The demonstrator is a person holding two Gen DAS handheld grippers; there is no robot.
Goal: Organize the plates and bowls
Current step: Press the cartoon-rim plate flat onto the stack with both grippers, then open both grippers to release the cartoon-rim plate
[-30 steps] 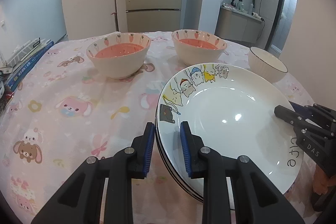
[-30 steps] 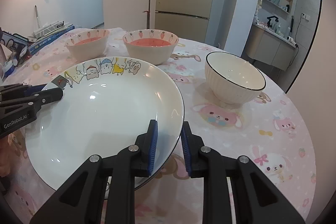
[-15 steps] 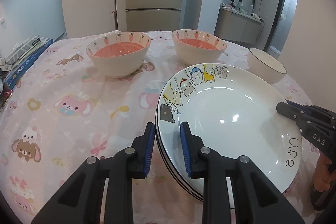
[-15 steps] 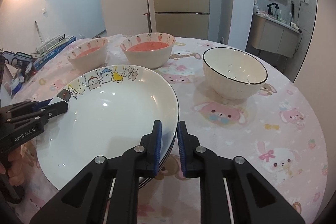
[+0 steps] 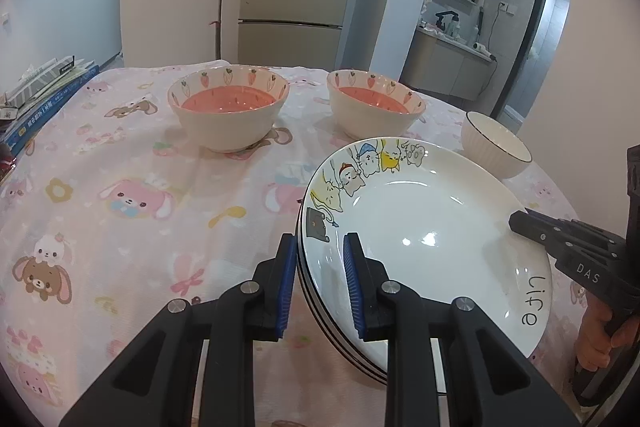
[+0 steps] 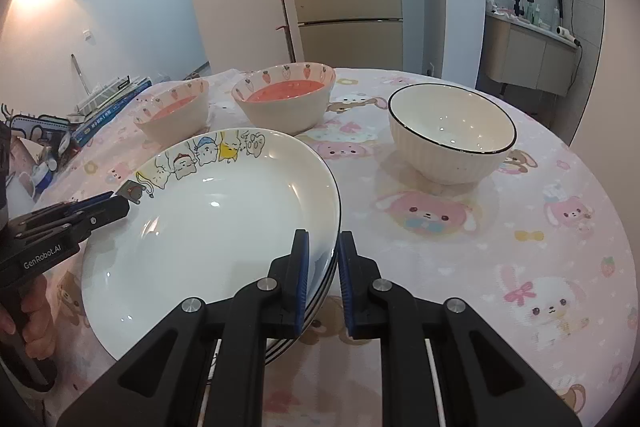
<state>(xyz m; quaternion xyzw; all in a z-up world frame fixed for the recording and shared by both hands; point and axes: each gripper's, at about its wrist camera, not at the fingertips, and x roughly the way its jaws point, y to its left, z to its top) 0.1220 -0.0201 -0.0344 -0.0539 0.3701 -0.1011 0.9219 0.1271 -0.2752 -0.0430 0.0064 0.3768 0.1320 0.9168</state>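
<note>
A stack of white plates, the top one [image 5: 428, 227] printed with cartoon cats and the word "life", lies on the pink cloth. My left gripper [image 5: 320, 287] straddles the left rim of the stack, jaws part open around it. My right gripper [image 6: 322, 283] straddles the right rim [image 6: 320, 187], jaws part open. Two carrot-pattern bowls with pink insides [image 5: 228, 115] [image 5: 376, 109] stand behind the plates. A white ribbed bowl [image 6: 452, 133] with a dark rim stands at the right.
The round table wears a pink cartoon cloth [image 5: 120, 195]. Books and boxes [image 5: 44, 87] lie at its left edge. A fridge [image 5: 292, 11] and a counter stand beyond the table.
The top plate has come down onto the stack. Both grippers have tilted up and their jaws have widened a little on the rims.
</note>
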